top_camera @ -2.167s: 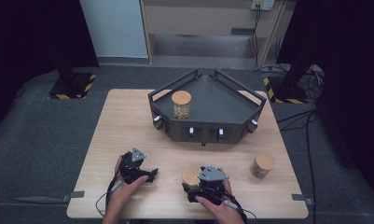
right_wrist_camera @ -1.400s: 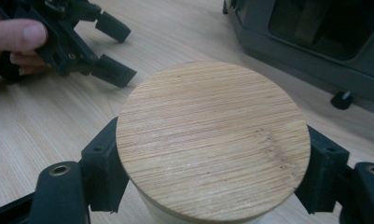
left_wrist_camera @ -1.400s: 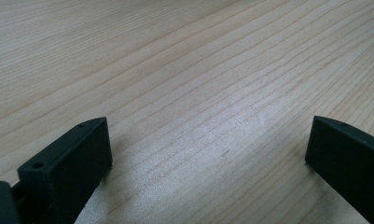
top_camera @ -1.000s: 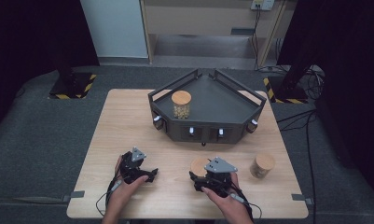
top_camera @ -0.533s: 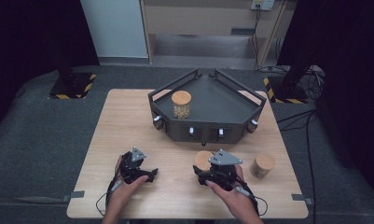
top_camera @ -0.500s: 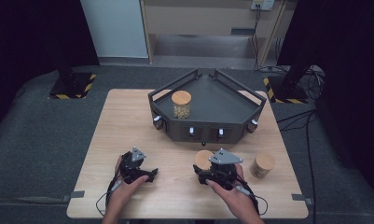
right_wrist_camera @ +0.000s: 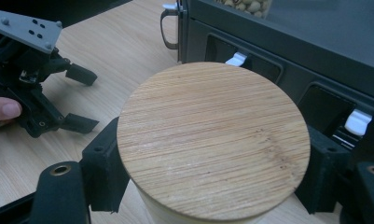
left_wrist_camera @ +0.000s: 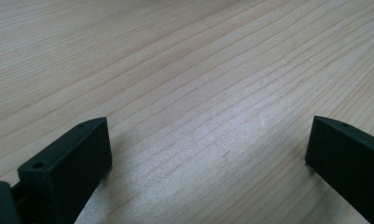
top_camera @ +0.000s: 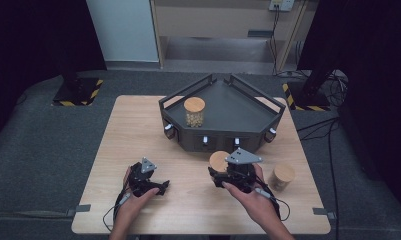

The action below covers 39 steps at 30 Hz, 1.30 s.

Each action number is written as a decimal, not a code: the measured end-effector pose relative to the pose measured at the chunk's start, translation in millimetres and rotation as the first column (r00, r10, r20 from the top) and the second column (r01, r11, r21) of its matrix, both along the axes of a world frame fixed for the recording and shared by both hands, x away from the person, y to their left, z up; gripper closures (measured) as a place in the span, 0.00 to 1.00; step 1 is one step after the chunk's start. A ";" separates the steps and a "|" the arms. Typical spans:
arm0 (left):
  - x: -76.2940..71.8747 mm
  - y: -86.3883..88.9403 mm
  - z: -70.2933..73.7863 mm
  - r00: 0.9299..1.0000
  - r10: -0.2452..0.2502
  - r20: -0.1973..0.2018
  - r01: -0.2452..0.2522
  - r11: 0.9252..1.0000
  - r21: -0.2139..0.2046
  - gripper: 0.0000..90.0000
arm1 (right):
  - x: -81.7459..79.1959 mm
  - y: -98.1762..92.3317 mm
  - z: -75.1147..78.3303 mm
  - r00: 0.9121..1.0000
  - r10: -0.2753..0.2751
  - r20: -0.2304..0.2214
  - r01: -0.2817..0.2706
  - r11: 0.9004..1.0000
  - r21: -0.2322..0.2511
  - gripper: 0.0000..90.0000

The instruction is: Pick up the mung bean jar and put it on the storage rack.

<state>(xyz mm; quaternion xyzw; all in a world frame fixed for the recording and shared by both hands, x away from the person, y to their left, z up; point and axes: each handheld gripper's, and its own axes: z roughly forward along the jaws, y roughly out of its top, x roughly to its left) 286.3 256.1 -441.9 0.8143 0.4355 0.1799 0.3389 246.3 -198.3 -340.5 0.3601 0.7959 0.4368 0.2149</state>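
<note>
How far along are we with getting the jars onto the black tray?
One jar of beans already stands on the black tray. In hand: the right gripper is shut on a second jar just in front of the tray. Left: a third jar stands on the table to the right. The left gripper rests open.

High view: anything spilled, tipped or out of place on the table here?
Nothing stands out. One jar stands upright on the dark tray, another upright on the table, and the right gripper holds a third jar, lid on. No spill.
</note>
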 end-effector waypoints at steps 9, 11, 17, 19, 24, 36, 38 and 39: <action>0.0 0.0 0.0 1.000 0.000 0.000 0.000 1.000 0.000 0.00 | 4.0 0.9 11.4 1.000 0.001 0.004 -0.001 1.000 -0.005 0.28; 0.0 0.0 0.0 1.000 0.000 0.000 0.000 1.000 0.000 0.00 | 4.4 0.8 13.5 1.000 -0.001 0.006 0.001 1.000 -0.005 0.28; 0.0 0.0 0.0 1.000 0.000 0.000 0.000 1.000 0.000 0.00 | 5.4 0.2 19.1 1.000 -0.007 0.008 0.007 1.000 -0.007 0.28; 0.0 0.0 0.0 1.000 0.000 0.000 0.000 1.000 0.000 0.00 | 5.9 -0.5 21.2 1.000 -0.010 0.011 0.010 1.000 -0.004 0.28; 0.1 0.1 0.0 1.000 0.000 -0.001 0.000 1.000 0.000 0.00 | 8.7 -1.8 27.4 1.000 -0.021 0.010 0.021 1.000 0.007 0.28; 0.0 0.0 -0.1 1.000 0.000 0.000 0.000 1.000 -0.001 0.00 | 19.1 -0.5 43.0 0.999 -0.026 0.020 0.026 1.000 0.001 0.28; 0.0 0.0 -0.1 1.000 0.000 0.000 0.000 1.000 -0.001 0.00 | 20.7 0.6 46.5 0.999 -0.027 0.019 0.027 1.000 -0.001 0.28; 0.0 0.0 -0.1 1.000 0.000 0.000 0.000 1.000 -0.001 0.00 | 21.3 1.3 48.0 0.999 -0.028 0.021 0.028 1.000 -0.001 0.28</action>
